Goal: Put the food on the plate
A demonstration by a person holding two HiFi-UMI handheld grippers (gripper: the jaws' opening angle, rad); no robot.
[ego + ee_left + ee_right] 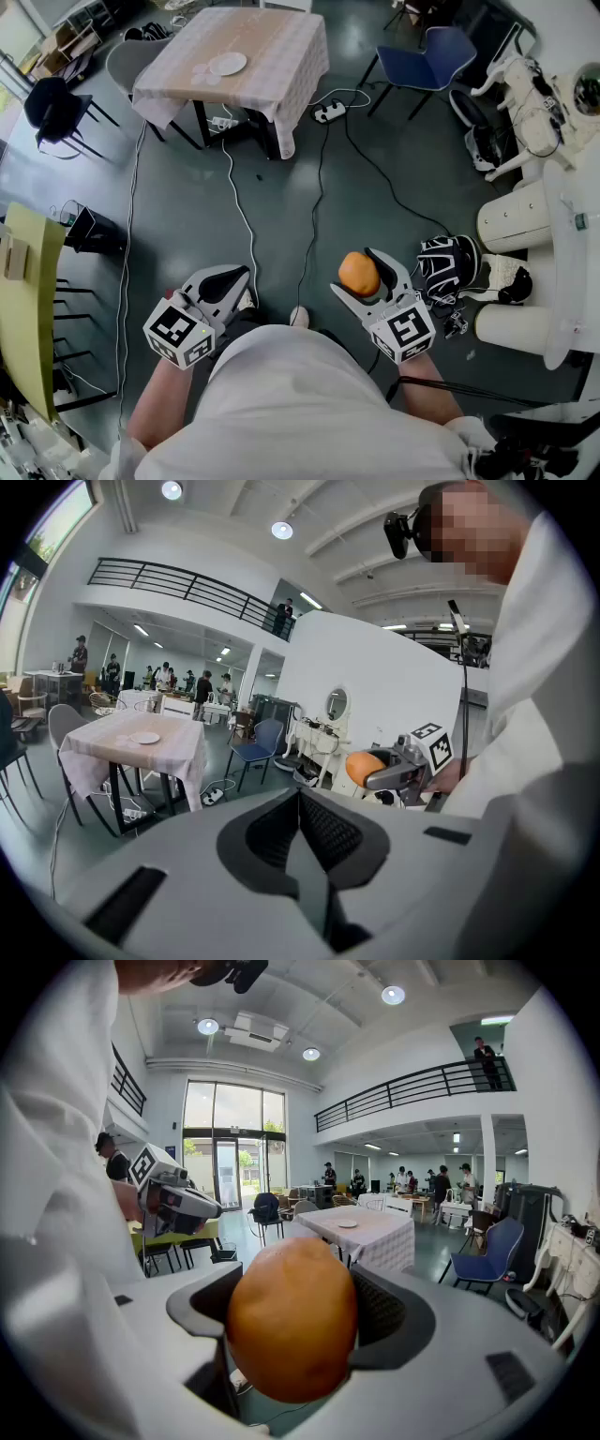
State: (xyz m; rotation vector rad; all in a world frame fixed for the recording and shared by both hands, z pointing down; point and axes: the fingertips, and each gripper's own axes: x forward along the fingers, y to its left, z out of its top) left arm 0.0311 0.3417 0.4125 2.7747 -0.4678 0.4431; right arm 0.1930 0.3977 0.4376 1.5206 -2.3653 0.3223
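The person stands on a grey floor (394, 187), a gripper in each hand, both held low in front of the body. The right gripper (367, 281) pinches the food (358, 272), a rounded orange piece (its skin looks smooth and a little matt). The right gripper view shows the food wedged between the two dark pads, which stand wide and press on its sides. The left gripper (228, 279) carries nothing, and the left gripper view shows its pads pressed together. The two grippers are side by side but apart, with the person's pale shirt (309, 403) just below them.

The plate (228, 64) is white and lies on a tabletop (281, 37) under a pale checked cloth, well away across the floor from the food. A blue chair (439, 54) stands to the right of that tabletop. Cables (242, 211) trail over the floor from under it towards the person.
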